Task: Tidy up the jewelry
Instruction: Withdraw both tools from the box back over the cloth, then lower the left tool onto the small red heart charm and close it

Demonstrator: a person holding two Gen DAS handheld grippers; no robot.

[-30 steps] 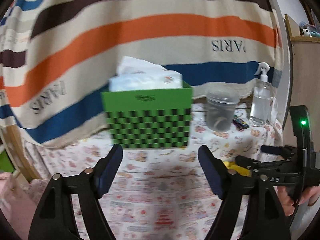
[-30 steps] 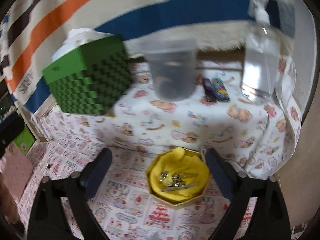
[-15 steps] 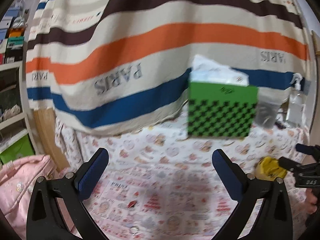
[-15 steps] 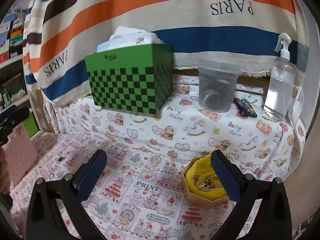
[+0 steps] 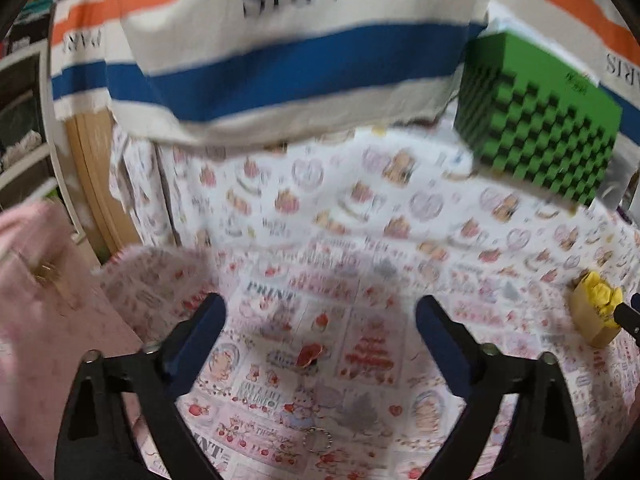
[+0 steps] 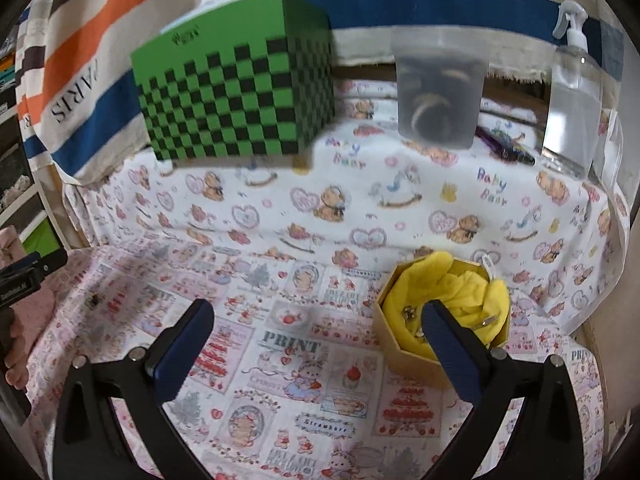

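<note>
Red catches our eye first: a small red piece (image 5: 310,354) lies on the printed cloth (image 5: 360,240) just ahead of our left gripper (image 5: 320,320), between its fingers, with a little beaded ring (image 5: 318,438) nearer in. The jaws are wide and closing, nothing touched yet. We judge we are lining up to pick it. Off to our right sits the yellow-lined box (image 6: 444,320), already holding a few metal pieces, probably the collecting spot. Our right gripper (image 6: 316,320) hangs spread and empty, its right finger in front of that box.
</note>
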